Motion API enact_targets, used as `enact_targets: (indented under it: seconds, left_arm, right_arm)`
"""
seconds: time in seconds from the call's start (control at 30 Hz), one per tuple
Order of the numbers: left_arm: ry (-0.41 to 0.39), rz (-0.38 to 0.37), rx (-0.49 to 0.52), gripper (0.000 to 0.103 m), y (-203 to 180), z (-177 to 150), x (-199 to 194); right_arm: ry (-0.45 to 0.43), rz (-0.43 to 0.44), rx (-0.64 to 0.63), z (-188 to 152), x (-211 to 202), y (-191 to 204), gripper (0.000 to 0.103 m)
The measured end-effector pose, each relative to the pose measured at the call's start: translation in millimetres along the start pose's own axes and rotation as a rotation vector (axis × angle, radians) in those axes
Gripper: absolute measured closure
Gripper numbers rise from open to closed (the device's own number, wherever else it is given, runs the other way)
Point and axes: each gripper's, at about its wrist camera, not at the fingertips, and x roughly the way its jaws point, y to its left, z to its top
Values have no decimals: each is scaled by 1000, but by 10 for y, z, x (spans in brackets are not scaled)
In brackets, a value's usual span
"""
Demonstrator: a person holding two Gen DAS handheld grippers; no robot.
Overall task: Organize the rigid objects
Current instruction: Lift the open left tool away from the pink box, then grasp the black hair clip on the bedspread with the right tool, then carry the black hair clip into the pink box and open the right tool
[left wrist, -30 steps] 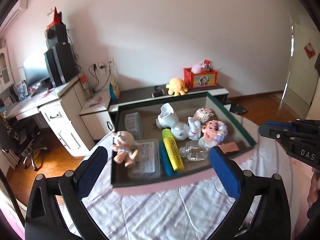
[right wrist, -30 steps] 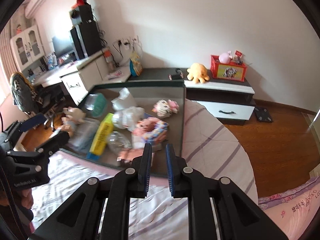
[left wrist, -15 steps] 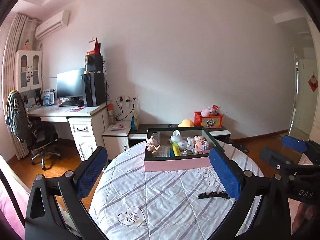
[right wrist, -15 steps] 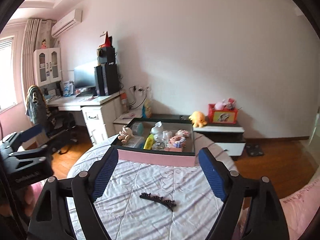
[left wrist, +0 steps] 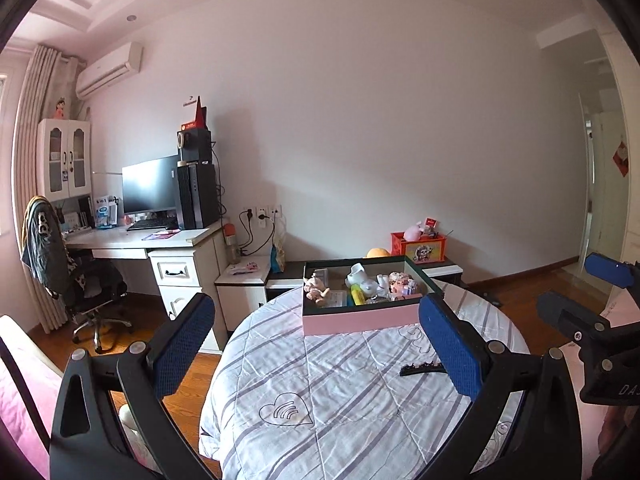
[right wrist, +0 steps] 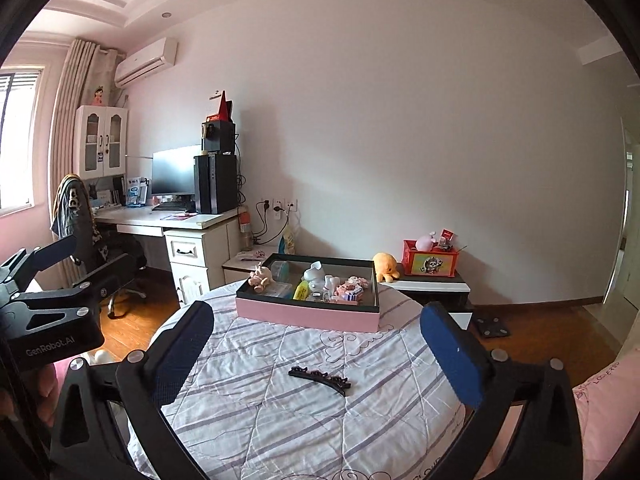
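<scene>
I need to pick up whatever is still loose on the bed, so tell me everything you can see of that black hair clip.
The black hair clip is long, slim and slightly curved, with a bumpy, scalloped upper edge; it looks like hard plastic. It lies flat and alone on the striped white quilt, nearer the cameras than the pink box and apart from it. Nothing touches it but the quilt. In the left wrist view its right end is hidden behind a blue pad. Both tongs are open and clear of it.
</scene>
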Motion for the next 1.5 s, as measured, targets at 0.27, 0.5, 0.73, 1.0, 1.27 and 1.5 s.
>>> enact_targets:
  seconds: [0.27, 0.5, 0.73, 1.0, 1.27, 1.5]
  left_arm:
    - [78, 11, 5, 0, 15, -168, 322]
    - [190, 36, 4, 0, 93, -374, 797]
    - [301, 40, 8, 0, 206, -569, 1299]
    - [406, 85, 18, 0, 429, -601, 2028]
    - [509, 38, -51, 0, 544, -485, 2875]
    - [594, 57, -55, 2, 462, -467, 3582]
  right_arm:
    - [61, 5, 6, -131, 221, -81, 0]
    - [186, 19, 7, -392, 766, -231, 0]
    - [399, 94, -105, -805, 1629, -265, 3]
    - [584, 185, -240, -1182, 2385, -238, 27]
    - [611, 200, -248, -1142, 2556, -544, 84]
    - [608, 79, -160, -1097, 2658, -1077, 84]
